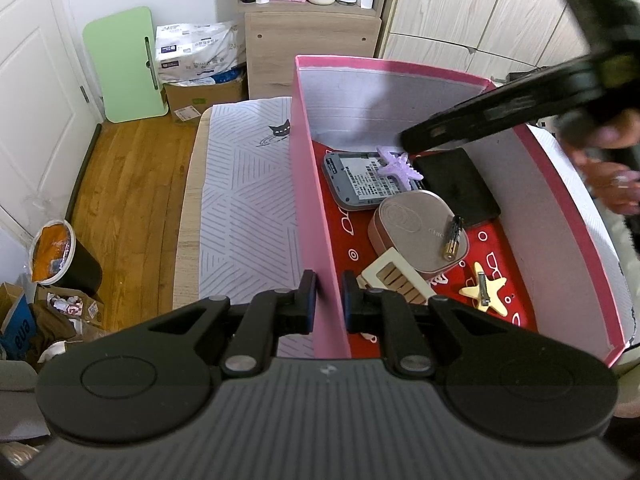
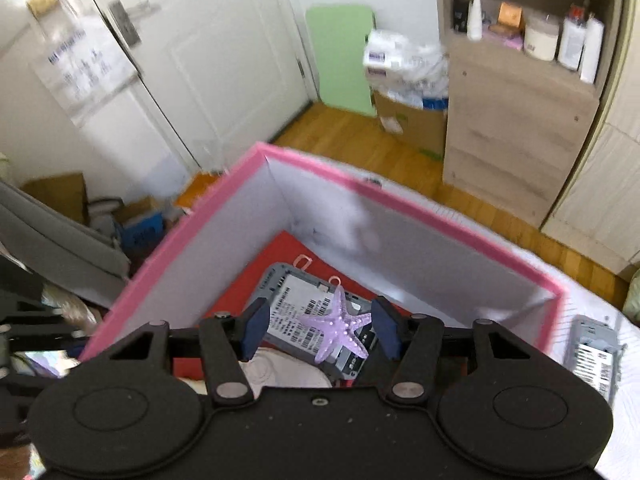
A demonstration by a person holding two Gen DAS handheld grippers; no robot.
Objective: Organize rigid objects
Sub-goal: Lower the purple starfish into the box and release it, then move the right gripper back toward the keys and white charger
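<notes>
Lilac translucent plastic starfish clip: light, stiff, knobbly, brittle at the arms; best pinched across the centre. Lying in pink cardboard box, far end, atop grey labelled device. Right hand-held gripper spread just above, not touching. Left hand-held gripper pinching box wall.

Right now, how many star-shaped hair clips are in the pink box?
2: the purple starfish clip lies on the grey device at the far end; the yellow star clip lies near the front. Others may be hidden.
</notes>
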